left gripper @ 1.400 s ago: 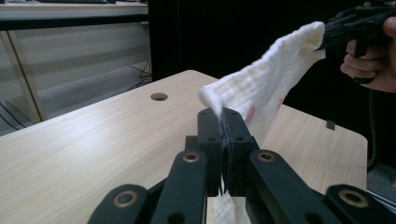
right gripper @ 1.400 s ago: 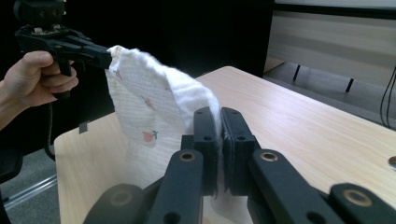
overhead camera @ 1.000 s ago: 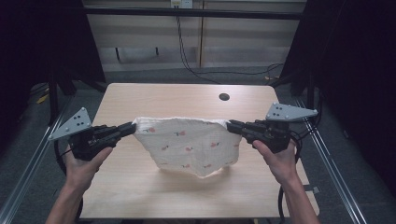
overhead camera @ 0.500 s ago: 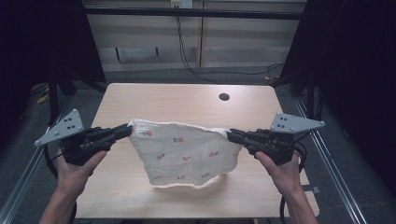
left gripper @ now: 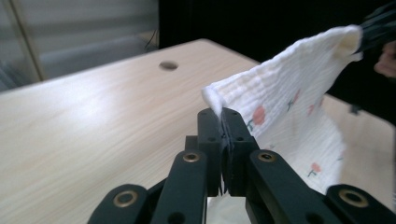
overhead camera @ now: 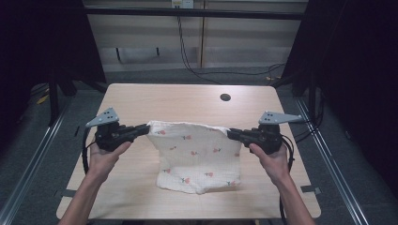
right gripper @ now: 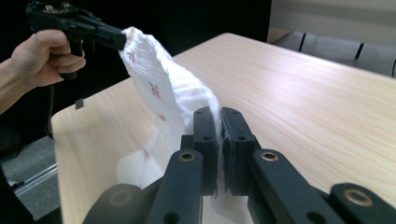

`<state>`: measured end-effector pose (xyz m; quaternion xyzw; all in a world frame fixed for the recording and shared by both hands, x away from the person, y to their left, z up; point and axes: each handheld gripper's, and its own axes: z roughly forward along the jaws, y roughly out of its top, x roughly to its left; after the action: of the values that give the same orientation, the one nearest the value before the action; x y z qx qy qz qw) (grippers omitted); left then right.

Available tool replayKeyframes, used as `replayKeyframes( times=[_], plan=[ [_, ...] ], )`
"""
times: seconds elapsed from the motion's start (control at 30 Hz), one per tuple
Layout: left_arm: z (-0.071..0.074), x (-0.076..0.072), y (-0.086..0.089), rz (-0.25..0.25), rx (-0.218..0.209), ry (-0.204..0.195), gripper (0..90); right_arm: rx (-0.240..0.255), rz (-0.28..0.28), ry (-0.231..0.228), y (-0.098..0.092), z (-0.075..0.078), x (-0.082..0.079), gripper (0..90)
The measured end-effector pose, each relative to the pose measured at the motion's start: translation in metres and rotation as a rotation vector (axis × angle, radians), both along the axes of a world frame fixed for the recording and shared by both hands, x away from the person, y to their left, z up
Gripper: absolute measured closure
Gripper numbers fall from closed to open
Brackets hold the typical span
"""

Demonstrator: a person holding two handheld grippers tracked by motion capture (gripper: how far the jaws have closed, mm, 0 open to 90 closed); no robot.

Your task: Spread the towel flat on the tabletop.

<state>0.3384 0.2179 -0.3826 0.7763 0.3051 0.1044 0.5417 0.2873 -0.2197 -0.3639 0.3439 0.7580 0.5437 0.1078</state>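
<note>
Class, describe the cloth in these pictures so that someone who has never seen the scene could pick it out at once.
Start at the pale wooden table. Above its near half, the left gripper and right gripper each pinch a top corner of the cloth, whose lower edge lies on the wood. It is the one soft thing there: white, crinkled, dotted with small red flowers.
</note>
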Motion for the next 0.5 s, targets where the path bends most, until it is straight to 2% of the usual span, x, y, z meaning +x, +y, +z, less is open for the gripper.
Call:
replayKeyframes(
  times=[0.17, 0.3, 0.4, 0.43, 0.5],
  plan=[
    [-0.020, 0.015, 0.000, 0.018, 0.011, 0.055, 87.8, -0.025, -0.013, 0.038, 0.005, -0.018, 0.025, 84.4],
    [-0.030, 0.023, 0.003, 0.034, 0.015, 0.082, 87.7, -0.029, -0.021, 0.075, 0.010, -0.037, 0.046, 82.5],
    [-0.038, 0.031, 0.004, 0.037, 0.008, 0.106, 87.6, -0.028, -0.030, 0.088, 0.010, -0.044, 0.054, 82.3],
    [-0.043, 0.035, 0.004, 0.044, -0.003, 0.127, 87.6, -0.027, -0.031, 0.097, 0.010, -0.047, 0.057, 82.4],
    [-0.049, 0.038, 0.000, 0.048, 0.012, 0.136, 87.5, -0.032, -0.046, 0.105, 0.010, -0.054, 0.064, 82.5]
  ],
)
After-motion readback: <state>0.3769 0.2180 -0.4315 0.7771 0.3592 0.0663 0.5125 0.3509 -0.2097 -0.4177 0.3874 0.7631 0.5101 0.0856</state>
